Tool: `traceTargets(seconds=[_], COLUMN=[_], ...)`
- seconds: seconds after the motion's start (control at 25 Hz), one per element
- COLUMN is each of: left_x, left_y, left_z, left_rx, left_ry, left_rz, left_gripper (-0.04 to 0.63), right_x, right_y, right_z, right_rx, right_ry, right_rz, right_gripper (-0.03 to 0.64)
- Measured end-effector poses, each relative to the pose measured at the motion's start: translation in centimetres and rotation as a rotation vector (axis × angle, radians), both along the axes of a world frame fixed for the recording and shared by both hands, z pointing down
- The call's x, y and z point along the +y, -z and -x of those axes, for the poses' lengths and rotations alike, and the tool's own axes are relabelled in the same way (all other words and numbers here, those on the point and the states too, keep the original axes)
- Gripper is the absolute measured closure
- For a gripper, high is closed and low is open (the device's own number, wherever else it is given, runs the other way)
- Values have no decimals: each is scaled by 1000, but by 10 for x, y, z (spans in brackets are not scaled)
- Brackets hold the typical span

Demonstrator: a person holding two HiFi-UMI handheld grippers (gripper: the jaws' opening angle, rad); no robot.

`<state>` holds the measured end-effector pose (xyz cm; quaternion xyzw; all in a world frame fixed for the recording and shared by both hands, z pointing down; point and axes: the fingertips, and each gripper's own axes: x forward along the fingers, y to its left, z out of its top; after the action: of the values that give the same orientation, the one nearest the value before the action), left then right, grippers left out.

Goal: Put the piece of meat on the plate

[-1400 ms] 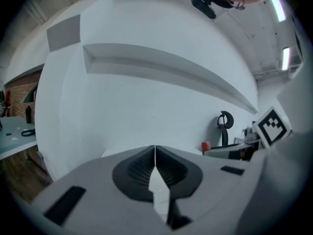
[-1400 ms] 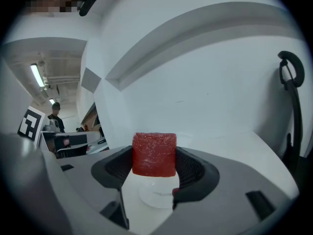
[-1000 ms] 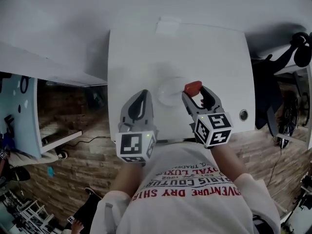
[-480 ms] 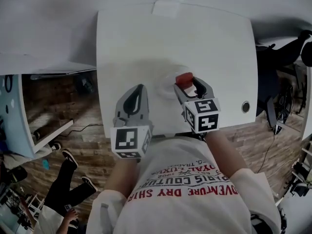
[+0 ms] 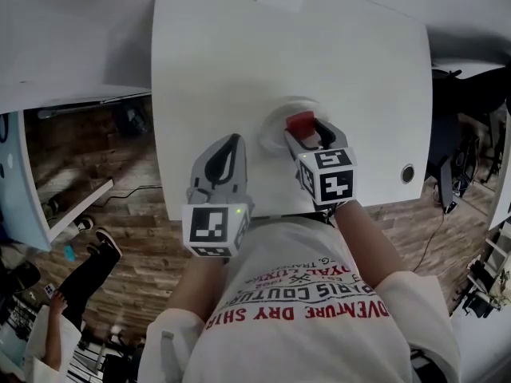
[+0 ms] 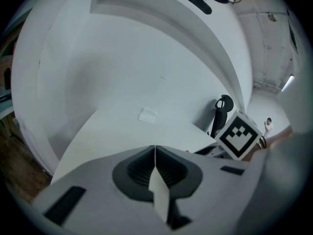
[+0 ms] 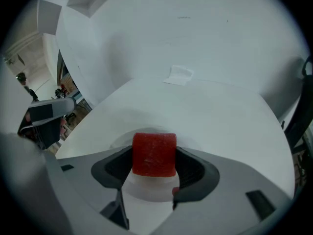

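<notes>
The red, block-shaped piece of meat (image 7: 154, 154) is clamped between the pads of the right hand-held gripper (image 5: 306, 131), low over the round white plate (image 5: 272, 116) on the white surface (image 5: 359, 70). The left hand-held gripper (image 5: 230, 146), jaws pressed together on nothing, hovers just left of the plate. If let go too high or off-centre, the block could tumble over the shallow rim, or cling to one pad.

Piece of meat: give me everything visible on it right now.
The piece of meat is a red, blocky chunk with rounded corners and a slightly grainy, matte surface, and it looks like a toy or foam. It sits upright, clamped in the right gripper, whose dark pads press on its left and right sides. It is held over the white plate on the white table. Whether its underside touches the plate cannot be told.
</notes>
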<state>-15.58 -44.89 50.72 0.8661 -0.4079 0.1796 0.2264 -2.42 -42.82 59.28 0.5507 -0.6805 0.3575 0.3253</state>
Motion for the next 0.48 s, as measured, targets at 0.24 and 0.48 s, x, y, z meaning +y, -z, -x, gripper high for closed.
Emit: traceTargets(seconds=[0.24, 0.48], left_x=[-7, -11], left_y=[-8, -9], left_z=[6, 10], left_rx=[-3, -7], left_ry=[3, 14], left_rz=[11, 16], left_gripper=[588, 588], right_x=[-1, -3], right_y=[-8, -12], right_z=[4, 5], right_rx=[30, 62], right_ry=[25, 36], right_rz=[23, 27], right_gripper=[339, 339])
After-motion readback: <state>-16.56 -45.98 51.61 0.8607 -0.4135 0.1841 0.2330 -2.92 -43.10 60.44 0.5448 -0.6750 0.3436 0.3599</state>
